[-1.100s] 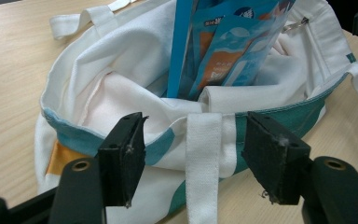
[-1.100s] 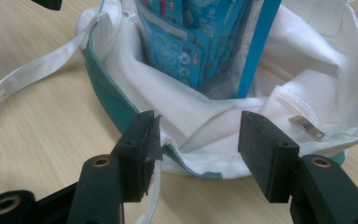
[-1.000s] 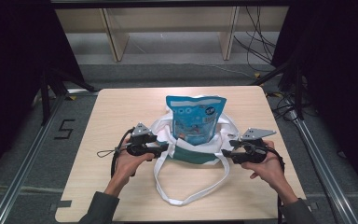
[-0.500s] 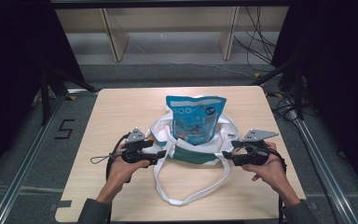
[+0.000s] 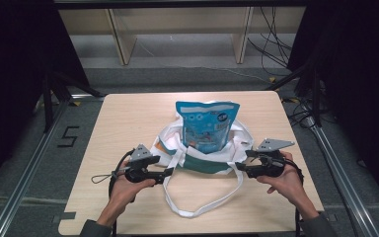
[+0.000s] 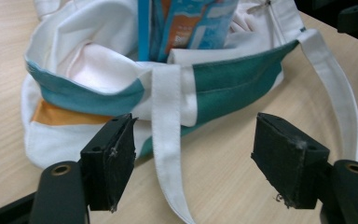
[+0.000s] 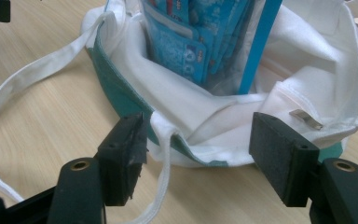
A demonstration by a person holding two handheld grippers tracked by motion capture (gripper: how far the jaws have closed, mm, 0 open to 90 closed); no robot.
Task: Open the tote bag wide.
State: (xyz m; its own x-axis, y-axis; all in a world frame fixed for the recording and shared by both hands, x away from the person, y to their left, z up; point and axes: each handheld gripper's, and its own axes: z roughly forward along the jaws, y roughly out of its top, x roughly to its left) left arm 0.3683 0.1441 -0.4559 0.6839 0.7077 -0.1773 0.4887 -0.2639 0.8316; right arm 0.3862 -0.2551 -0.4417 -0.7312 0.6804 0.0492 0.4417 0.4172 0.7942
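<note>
Pale wood covers the table (image 5: 128, 118), which stands in a dark room with shelving behind it. Near the table's middle sits a white cloth tote bag (image 5: 170, 143) with green and orange panels, slumped open, and a blue snack pouch (image 5: 205, 126) stands upright inside it, its top well above the rim. One white strap (image 5: 197, 210) loops loosely across the table toward the person.

The left gripper (image 5: 170, 171) rests at the bag's left edge and the right gripper (image 5: 239, 168) at its right edge. Both have just been opening their jaws. Each now stands spread wide; a strap and the bag's rim lie between the pads, but nothing is pinched.

It looks as if the packing step is finished and the bag's sides have been let go. The next move probably calls for gathering the straps, or pulling both hands clear without tipping the pouch.
</note>
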